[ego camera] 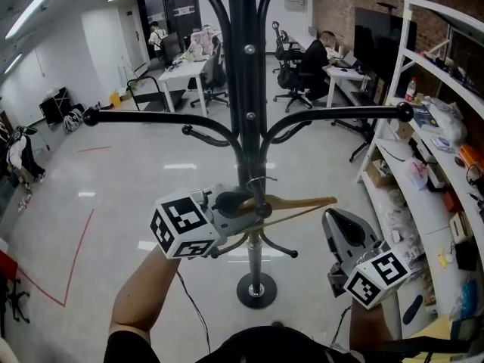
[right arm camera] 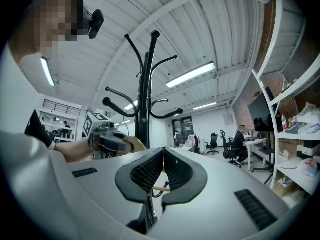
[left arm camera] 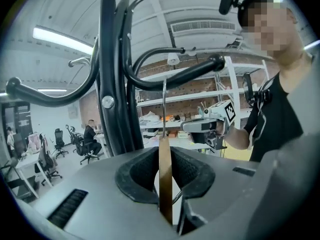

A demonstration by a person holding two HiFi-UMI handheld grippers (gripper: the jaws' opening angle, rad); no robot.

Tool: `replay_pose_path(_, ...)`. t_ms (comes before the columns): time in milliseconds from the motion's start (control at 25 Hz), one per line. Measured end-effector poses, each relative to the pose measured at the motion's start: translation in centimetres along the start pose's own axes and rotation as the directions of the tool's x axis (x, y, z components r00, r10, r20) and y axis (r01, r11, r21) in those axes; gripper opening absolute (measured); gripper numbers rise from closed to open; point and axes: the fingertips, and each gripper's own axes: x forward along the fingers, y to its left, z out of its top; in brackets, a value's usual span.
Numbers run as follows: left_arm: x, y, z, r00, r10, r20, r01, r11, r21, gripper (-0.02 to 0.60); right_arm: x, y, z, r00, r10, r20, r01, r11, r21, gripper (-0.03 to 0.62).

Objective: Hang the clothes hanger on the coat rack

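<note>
The right gripper [right arm camera: 163, 170] sits nearest, its jaws pressed together on nothing. Ahead and to its left, the left gripper [ego camera: 249, 206] pinches the wooden hanger [ego camera: 302, 203] edge-on, right beside the rack's [ego camera: 246, 89] pole. The hanger's wire hook [left arm camera: 164, 104] rises to a curved arm; whether it has caught, I cannot tell.

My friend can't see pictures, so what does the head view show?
The left tool grips a light wooden clothes hanger right beside the pole of a tall black metal coat rack. The right tool, shut and empty, sits at the lower right.
</note>
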Motion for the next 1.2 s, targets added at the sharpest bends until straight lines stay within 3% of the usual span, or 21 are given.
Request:
replay_pose_path(520,0.1,0.4,-0.6,0.999,-0.037,0.04,0.039,0.998,-0.048,0.052,-0.8,0.0,-0.2,1.0,-0.007,0.0,0.007,1.0,-0.007,0.006)
replay_pose_path(680,-0.1,0.0,-0.6,0.994,-0.08,0.08,0.086,0.994,-0.074,0.052,-0.8,0.4,-0.2,1.0,0.007,-0.006,-0.007,1.0,-0.022,0.006)
replay_pose_path(1200,0.0,-0.1,-0.3,0.985,-0.078,0.155,0.082,0.996,-0.017,0.054,-1.4,0.4,-0.4,1.0,0.0,-0.025,-0.002,0.999,-0.054,0.006)
